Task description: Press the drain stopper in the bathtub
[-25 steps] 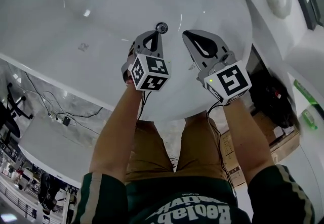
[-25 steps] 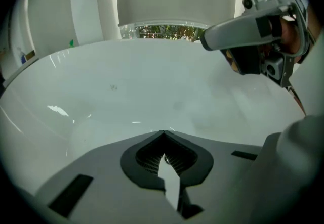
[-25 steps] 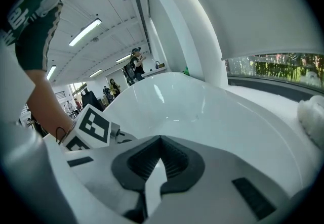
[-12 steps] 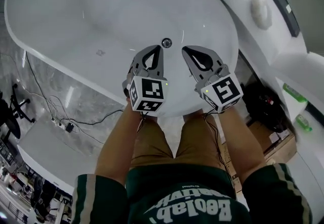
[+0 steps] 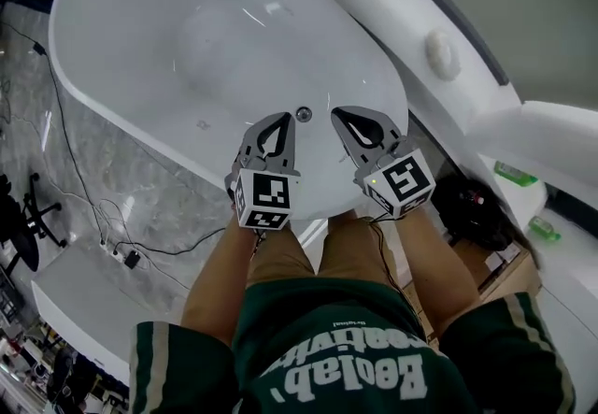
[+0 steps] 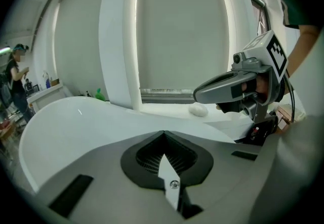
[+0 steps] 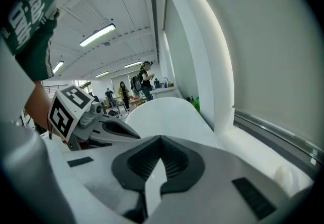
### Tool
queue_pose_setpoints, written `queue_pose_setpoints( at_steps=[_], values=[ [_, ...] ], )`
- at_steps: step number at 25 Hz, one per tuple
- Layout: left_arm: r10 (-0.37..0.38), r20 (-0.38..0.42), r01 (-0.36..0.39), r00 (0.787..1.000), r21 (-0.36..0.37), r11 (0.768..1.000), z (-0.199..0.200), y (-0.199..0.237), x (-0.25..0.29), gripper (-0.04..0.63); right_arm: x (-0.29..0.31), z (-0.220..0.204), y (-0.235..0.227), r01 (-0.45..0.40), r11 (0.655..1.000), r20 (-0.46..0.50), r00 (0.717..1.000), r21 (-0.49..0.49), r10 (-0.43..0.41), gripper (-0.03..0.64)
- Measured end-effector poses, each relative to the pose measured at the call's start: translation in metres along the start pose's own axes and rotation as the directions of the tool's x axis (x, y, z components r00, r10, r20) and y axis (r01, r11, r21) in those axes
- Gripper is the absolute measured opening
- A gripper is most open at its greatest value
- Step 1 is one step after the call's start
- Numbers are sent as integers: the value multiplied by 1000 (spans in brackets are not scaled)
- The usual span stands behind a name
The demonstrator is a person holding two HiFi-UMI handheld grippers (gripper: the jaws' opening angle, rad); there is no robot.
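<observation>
Here, left gripper (image 5: 285,121) fingers together, empty; right gripper (image 5: 339,116) likewise, near drain stopper (image 5: 303,112).

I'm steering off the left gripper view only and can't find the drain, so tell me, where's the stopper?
Observer: In the head view the drain stopper sits in the bathtub floor, between the two gripper tips.
Operator: Which tip is nearer?
Observer: The left gripper looks nearer; the right gripper lies further off to the stopper's other side.
Operator: Are the right fingers open?
Observer: No, the right gripper view shows them shut tip to tip, with nothing between.
</observation>
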State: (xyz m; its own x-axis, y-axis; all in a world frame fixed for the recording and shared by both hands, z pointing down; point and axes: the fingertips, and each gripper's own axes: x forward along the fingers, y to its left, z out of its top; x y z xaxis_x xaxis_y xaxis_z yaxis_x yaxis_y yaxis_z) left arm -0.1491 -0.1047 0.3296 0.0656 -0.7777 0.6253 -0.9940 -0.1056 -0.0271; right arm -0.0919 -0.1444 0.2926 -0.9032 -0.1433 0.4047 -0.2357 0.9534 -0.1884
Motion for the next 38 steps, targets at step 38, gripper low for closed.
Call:
queue_pose_setpoints(
  at_steps=[38],
  values=[
    [-30, 457, -19, 889, 102, 995, 212, -15, -257, 3, -135, 229, 127, -56, 971, 290, 949, -232, 124, 12]
  ],
)
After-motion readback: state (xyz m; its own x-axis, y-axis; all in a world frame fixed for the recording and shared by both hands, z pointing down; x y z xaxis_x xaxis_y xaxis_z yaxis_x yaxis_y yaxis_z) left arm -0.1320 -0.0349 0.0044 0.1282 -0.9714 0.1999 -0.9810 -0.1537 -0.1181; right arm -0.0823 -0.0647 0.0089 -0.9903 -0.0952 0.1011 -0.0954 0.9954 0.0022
